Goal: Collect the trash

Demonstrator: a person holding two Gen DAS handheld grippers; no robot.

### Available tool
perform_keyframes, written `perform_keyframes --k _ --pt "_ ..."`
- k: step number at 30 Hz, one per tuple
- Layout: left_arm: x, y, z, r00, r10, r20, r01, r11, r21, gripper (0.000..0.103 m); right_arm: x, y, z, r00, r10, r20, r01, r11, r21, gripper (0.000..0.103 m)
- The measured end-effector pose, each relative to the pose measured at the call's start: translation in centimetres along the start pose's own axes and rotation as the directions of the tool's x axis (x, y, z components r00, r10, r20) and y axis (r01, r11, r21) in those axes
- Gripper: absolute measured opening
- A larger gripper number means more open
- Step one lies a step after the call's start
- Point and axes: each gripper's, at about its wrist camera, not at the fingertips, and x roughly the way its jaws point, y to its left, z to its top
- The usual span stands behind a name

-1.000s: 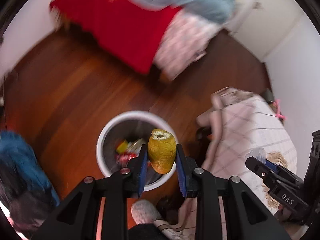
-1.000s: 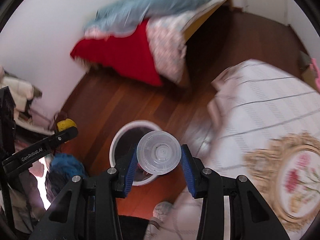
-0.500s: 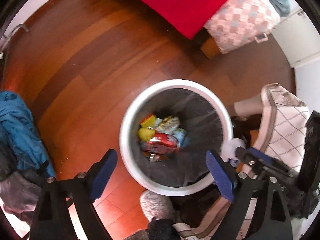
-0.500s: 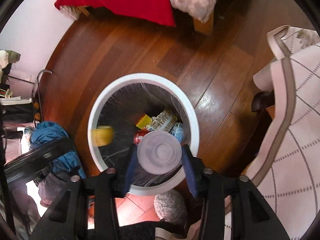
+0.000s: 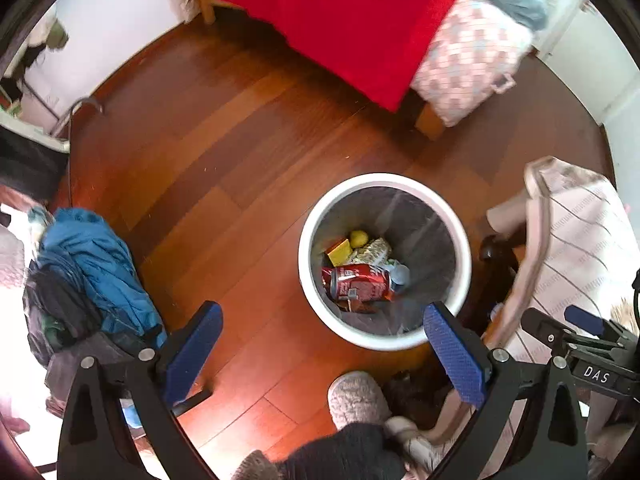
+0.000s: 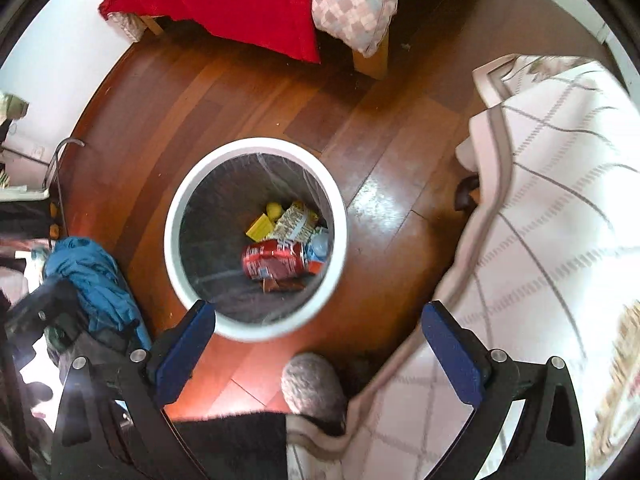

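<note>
A white-rimmed bin (image 5: 306, 240) with a clear liner stands on the wooden floor. In it lie a red can (image 5: 356, 284), a yellow fruit (image 5: 359, 238), a yellow box (image 5: 338, 253), a snack wrapper (image 5: 372, 249) and a clear plastic cup (image 5: 400, 274). My left gripper (image 5: 322, 308) points down beside the bin's near left rim, its jaws opening wide with nothing between them. From the right wrist view the bin (image 6: 256, 145) sits just ahead, holding the can (image 6: 276, 264) and the cup (image 6: 320, 246). My right gripper (image 6: 319, 312) hangs over its near rim, jaws opening, nothing held.
A bed with a red blanket (image 5: 352, 28) and a checked pillow (image 5: 468, 64) lies beyond the bin. A pile of blue clothing (image 5: 96, 264) is at the left. A table under a checked cloth (image 6: 552, 216) is at the right. A person's grey slipper (image 6: 312, 384) is near the bin.
The left gripper opened and let the yellow fruit fall into the bin. The right gripper opened and dropped the clear cup in. Both sank toward the bin and tipped further down.
</note>
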Motion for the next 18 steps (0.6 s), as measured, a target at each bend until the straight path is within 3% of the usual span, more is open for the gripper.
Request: perform_keyframes --k 9,18 --pt "-9.1 -1.3 -2.7 0.995 -0.058 0.076 0.053 0.996 0.065 0.102 -10.8 0.7 -4.8 0.993 0.074 0.094 -0.074 0.997 -0.012 0.103" --pt "-19.2 -1.5 -4.5 0.971 -0.143 0.192 0.121 0.985 0.124 0.102 -23.4 2.2 -9.0 0.959 0.161 0.232 -0.150 0.987 -0.066 0.103"
